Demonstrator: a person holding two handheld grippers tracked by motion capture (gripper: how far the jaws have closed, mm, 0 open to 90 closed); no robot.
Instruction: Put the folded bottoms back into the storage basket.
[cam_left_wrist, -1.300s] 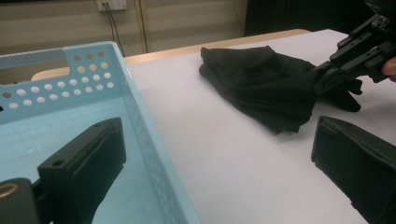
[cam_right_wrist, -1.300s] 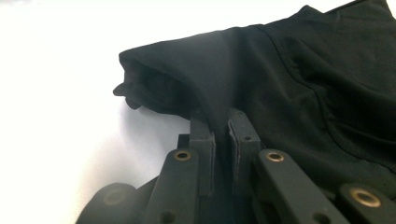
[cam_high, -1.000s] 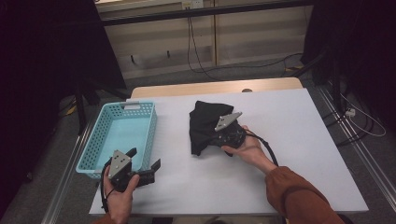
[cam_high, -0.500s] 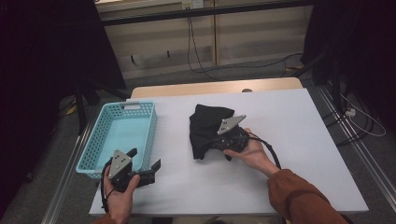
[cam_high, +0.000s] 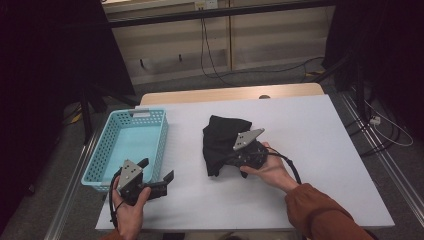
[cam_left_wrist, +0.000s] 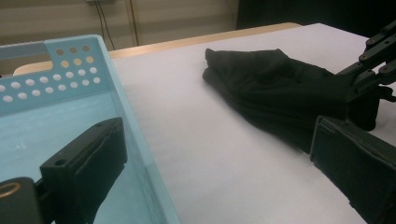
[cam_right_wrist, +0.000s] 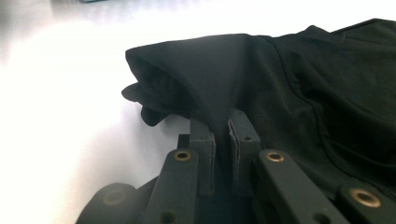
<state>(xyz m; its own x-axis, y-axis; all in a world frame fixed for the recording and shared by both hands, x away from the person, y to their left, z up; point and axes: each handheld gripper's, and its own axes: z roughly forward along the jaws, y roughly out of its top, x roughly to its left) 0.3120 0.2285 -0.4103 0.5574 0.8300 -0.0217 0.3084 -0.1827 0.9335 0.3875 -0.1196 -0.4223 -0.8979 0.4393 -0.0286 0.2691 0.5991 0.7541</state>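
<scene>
change: your right gripper (cam_high: 235, 161) lifts a pinched fold of the black cloth (cam_high: 221, 141) off the table (cam_high: 310, 130) (slightly higher than a second ago) | jaws: right clamped tight on cloth; left gripper (cam_high: 161, 178) wide open, empty, beside the blue basket (cam_high: 102, 150) | meaning: grip holds, basket carry looks feasible

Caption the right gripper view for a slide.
Right claw shut on a pinched fold of black cloth, lifting it off the white table.

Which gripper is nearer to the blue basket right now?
Left. The left gripper hangs at the blue basket near corner; the right gripper is across the table, clamped on the black cloth.
</scene>
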